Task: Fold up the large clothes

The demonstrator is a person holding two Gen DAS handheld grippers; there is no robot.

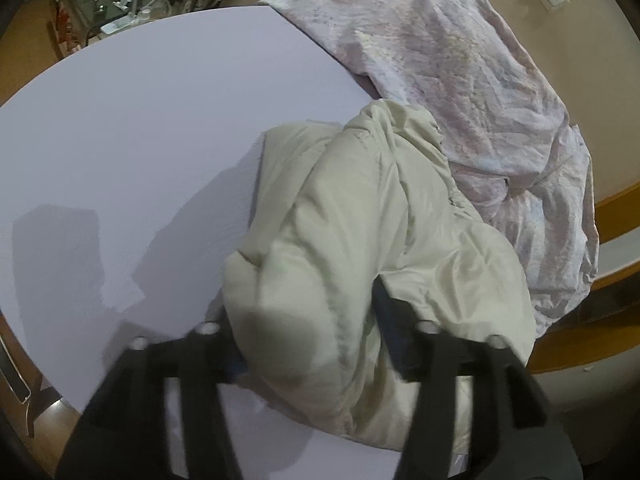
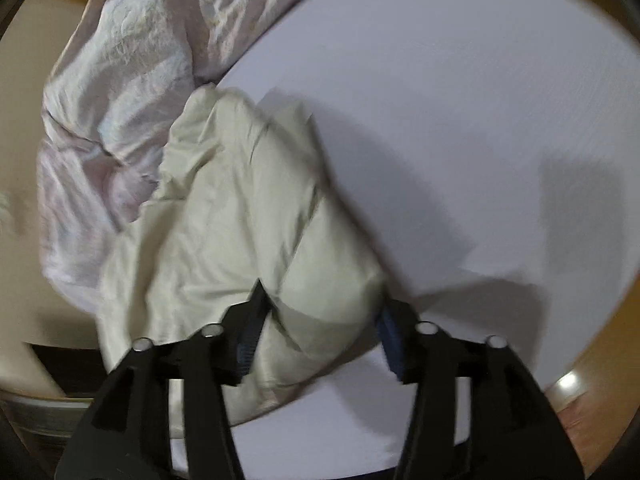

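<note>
Lying bunched on the white table (image 1: 120, 140), the cream jacket (image 1: 360, 220) sits beside a crumpled pink sheet (image 1: 460, 60). The left gripper (image 1: 308, 320) stands spread around a fold of it; the right gripper (image 2: 320, 308) likewise straddles a puffy fold.

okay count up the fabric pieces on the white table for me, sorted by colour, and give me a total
Cream, puffy garment: 1, bunched at the table edge, with both the left gripper and right gripper spread open around its folds.
Pink-and-white patterned cloth: 1, crumpled beside it and draped over the table edge.
Total: 2
</note>
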